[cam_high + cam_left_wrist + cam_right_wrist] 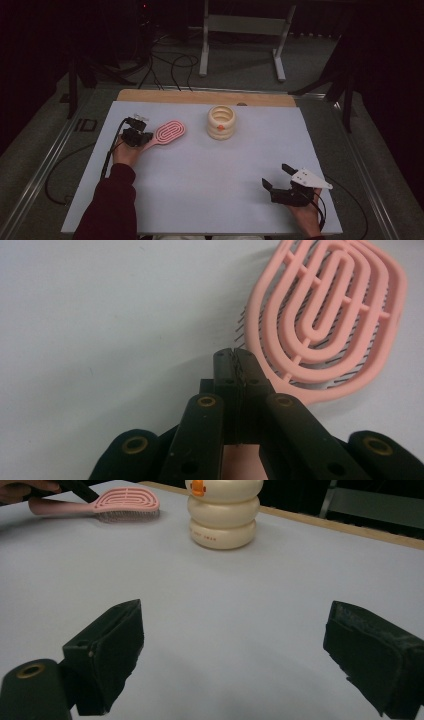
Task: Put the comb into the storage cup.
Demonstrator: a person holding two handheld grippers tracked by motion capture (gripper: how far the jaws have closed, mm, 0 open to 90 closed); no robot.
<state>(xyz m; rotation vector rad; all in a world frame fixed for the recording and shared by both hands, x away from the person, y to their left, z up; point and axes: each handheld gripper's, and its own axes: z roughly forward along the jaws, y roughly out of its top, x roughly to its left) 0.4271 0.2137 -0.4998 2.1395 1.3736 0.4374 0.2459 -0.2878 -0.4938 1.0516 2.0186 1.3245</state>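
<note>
That pink hairbrush (169,133) looks a light thing, stiff plastic with an open looped back, so I'd judge it easy to lift but apt to swing about if pinched at the very end; the handle is the place to take it, narrow and firm, while the bristle side would give and slip. It lies on the far left of the white table (200,175), head pointing right and away, bristles down; the back is a set of nested oval rings joined by small ribs, dark fine bristles showing through the gaps. The left gripper (235,356) has its jaws together at the handle, just where it meets the head; whether they truly pinch it I cannot tell. The right gripper (280,176) rests at the near right, jaws wide apart, holding nothing; a cream ringed pot (221,121) stands beyond, right of the brush.
</note>
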